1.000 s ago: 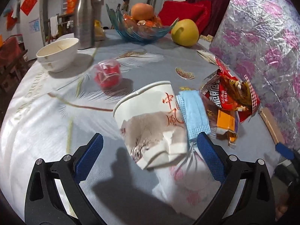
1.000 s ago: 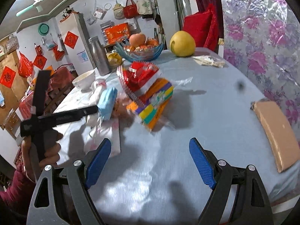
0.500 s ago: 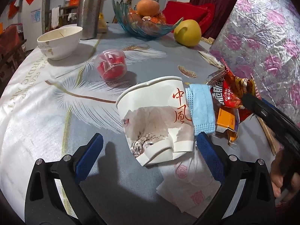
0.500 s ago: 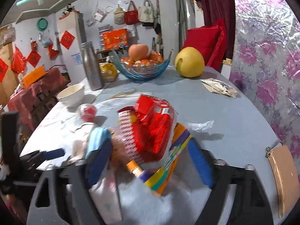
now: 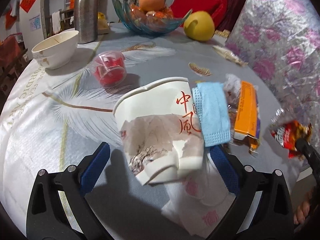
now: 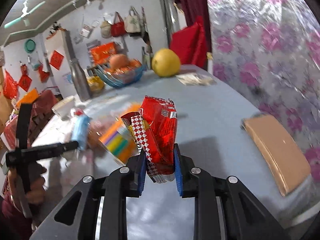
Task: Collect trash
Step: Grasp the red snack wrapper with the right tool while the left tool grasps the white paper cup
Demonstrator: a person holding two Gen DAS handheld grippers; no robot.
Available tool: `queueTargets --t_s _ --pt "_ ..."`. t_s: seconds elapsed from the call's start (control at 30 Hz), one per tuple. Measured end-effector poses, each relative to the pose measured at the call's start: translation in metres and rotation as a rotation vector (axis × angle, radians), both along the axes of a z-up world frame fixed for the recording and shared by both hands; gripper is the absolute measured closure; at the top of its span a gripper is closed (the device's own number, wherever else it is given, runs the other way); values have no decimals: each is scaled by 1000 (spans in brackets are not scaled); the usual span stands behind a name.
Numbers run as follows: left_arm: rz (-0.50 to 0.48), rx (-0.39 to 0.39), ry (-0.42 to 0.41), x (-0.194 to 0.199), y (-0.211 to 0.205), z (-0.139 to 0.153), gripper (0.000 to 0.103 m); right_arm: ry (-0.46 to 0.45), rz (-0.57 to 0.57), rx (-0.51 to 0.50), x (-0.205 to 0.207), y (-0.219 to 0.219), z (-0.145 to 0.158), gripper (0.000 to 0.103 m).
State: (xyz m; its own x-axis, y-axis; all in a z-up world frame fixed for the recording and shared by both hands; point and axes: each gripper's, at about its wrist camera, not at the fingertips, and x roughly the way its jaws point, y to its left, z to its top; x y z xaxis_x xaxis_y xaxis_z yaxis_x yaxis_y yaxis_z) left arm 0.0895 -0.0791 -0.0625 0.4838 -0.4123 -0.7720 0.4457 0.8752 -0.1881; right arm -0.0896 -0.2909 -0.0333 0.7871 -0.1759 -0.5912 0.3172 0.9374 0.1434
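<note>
White walls point(image 6: 124, 6) at the upper left carry red paper squares point(image 6: 56, 59) and hanging bags point(image 6: 118, 27). A dark red curtain point(image 6: 192, 6) hangs at top centre; floral foil sheeting point(image 6: 270, 46) fills the right.

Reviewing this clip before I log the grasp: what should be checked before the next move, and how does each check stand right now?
1. Right gripper shut on the red snack wrapper: ok, both pads press its lower end.
2. Wrapper lifted clear of the table: ok, though its shadow falls close below.
3. Nothing else caught in the jaws: ok, the orange packet lies apart on the table.
4. Left gripper free: ok, open, the crushed paper cup between its fingers but not pressed.
5. Blue face mask clear of the cup: not ok, it lies against the cup's side.
6. Trash bin in reach: cannot tell, none in view.
</note>
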Motion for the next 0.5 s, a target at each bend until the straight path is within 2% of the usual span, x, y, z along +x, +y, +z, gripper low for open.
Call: queueTargets --t_s 0.07,0.17,0.27,0.33,0.4,0.5 --pt "-19 38 14 4 -14 -4 7 9 -3 28 0 -6 -7 77" --pt "-46 137 -35 1 -34 -6 7 12 5 67 4 -10 -14 76" --pt "-109 200 -55 -4 -43 -9 7 21 5 64 8 -9 -18 73" --pt "-106 177 -45 -3 -35 -8 7 25 10 73 11 -9 -21 72" --pt "-88 119 -37 -1 -20 -5 7 28 13 72 13 -9 -23 70" --pt "-21 82 -73 1 4 2 7 34 18 76 16 -9 -26 70"
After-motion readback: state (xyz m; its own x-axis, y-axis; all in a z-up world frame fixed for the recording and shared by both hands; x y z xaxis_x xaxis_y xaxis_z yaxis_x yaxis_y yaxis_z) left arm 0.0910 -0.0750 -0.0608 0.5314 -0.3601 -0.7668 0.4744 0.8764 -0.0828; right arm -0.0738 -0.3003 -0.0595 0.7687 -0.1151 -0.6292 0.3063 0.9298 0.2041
